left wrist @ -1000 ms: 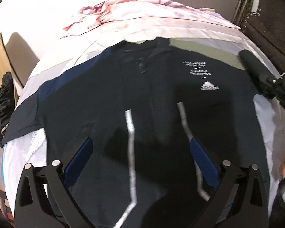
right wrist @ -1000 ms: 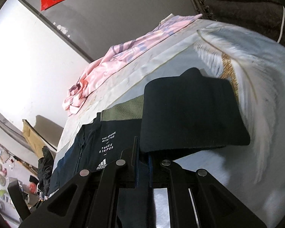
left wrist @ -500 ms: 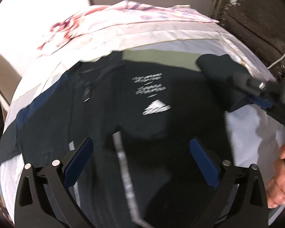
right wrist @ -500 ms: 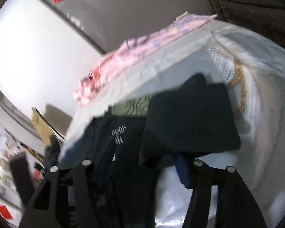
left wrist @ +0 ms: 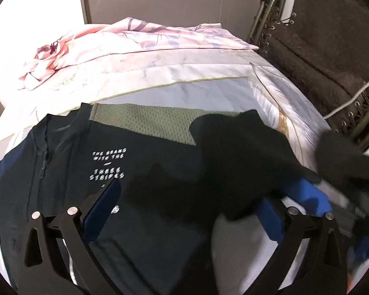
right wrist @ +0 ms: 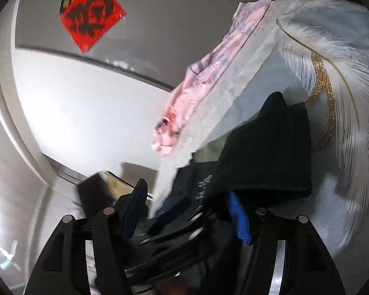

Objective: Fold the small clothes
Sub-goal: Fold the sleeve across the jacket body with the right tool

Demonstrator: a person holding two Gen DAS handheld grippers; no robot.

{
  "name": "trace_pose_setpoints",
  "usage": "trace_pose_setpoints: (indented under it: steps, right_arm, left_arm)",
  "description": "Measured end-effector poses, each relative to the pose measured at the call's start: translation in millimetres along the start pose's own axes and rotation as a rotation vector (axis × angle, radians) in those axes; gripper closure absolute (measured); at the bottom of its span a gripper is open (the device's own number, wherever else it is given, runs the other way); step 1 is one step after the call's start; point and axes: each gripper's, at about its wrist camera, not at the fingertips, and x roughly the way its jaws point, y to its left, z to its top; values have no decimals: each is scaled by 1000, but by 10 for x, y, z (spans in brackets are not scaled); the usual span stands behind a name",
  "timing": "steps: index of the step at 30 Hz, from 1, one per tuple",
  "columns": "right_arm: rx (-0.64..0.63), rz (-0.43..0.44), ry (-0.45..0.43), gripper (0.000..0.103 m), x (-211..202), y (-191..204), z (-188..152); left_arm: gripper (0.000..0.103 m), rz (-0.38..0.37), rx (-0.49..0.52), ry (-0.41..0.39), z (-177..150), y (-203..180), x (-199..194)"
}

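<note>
The dark jacket (left wrist: pixel 140 196) lies spread on the bed (left wrist: pixel 209 93), chest up, its white lettering (left wrist: pixel 108 164) left of middle and its collar pointing to the far side. It looks light and limp, a thin sports fabric that will drape and slide rather than hold a crease, with a strip of olive mesh lining (left wrist: pixel 145 120) showing along its far edge. The zip line (left wrist: pixel 43 162) at the left is probably the only stiff part and should act as a natural hinge. The left claw (left wrist: pixel 187 213) hangs low over the near part of the jacket, its 2 blue-padded fingers spread wide and holding nothing. To the right, 1 sleeve (left wrist: pixel 246 157) is raised and doubled over toward the chest, a floppy flap showing a bright blue inner patch (left wrist: pixel 307 196) at its near edge. In the right wrist view the right claw (right wrist: pixel 184 218) also stands released, pads apart, with the sleeve (right wrist: pixel 270 152) just beyond it; whether cloth touches a pad I cannot tell through the blur. For so soft a piece, the cuff hem or shoulder seam looks the best hold, since doubled fabric gives the pads some bite, and the smooth shell may slip if pinched in a single layer. Far left, a pink quilt (left wrist: pixel 125 41) sits well apart.
</note>
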Motion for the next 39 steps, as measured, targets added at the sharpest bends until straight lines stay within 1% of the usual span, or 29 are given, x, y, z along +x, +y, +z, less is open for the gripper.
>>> trace_pose_setpoints:
  steps: [2,4,6,7,9,10,11,12,13,14,15,16,17,18,19,20,22,24,26,29,33,35,39]
  right_arm:
    - [-19,-16,-29,38,-60,34,19]
    - [-34,-28,-51,37,-108,61,31]
    - [-26,-19,-33,37,-83,70,25]
    - [-21,-21,-27,37,-66,60,21]
    - [-3,-17,-14,37,-18,27,22]
    - [8,-8,-22,37,-37,12,29]
    - [11,0,-29,37,-49,9,35]
    - [14,4,-43,37,-85,8,45]
    - [13,-3,-55,37,-112,2,51]
    - [11,-16,-67,37,-133,-7,58]
    - [10,-44,-84,37,-160,-18,66]
    - [14,-69,-104,37,-187,-42,74]
    - [17,-94,-123,37,-207,-62,81]
    - [18,-123,-143,37,-234,-80,87]
    - [19,-140,-155,37,-245,-97,89]
    - [21,-155,-169,37,-263,-114,93]
    - [20,-171,-180,37,-272,-142,106]
    - [17,-184,-172,37,-247,-162,114]
    - [12,-193,-158,37,-195,-175,116]
    - [-13,-222,-141,37,-147,-171,91]
    - [-49,-257,-106,37,-41,-154,35]
    - [-75,-277,-73,37,49,-135,-6]
    - [-138,-324,-18,37,224,-75,-94]
  left_arm:
    - [4,-7,32,11,0,-85,75]
    - [4,-25,76,-7,-66,-151,48]
    - [4,-13,120,-37,-106,-218,20]
    - [4,-7,114,-45,-91,-223,20]
    - [4,-13,68,-27,3,-173,78]
    - [5,-28,38,-21,59,-118,111]
    - [6,-13,18,-29,102,-70,132]
    - [9,20,15,-37,129,-41,159]
    - [14,47,15,-41,159,0,185]
    - [17,54,6,-33,187,53,216]
    - [25,55,-1,-25,203,90,234]
    - [42,50,-7,-15,218,125,251]
    - [53,29,-9,-3,228,149,272]
    - [81,-21,-8,24,238,159,304]
    - [101,-44,-16,51,238,171,321]
    - [101,-55,-22,48,227,180,296]
    - [101,-41,-11,14,198,206,197]
    - [101,-37,-4,-19,177,266,69]
    - [101,-28,-14,-47,201,373,-63]
    - [101,-19,-64,-77,243,652,-275]
    - [101,8,-118,-94,236,1006,-432]
    - [101,25,-143,-100,200,1183,-478]
    - [100,37,-203,-88,70,1489,-483]
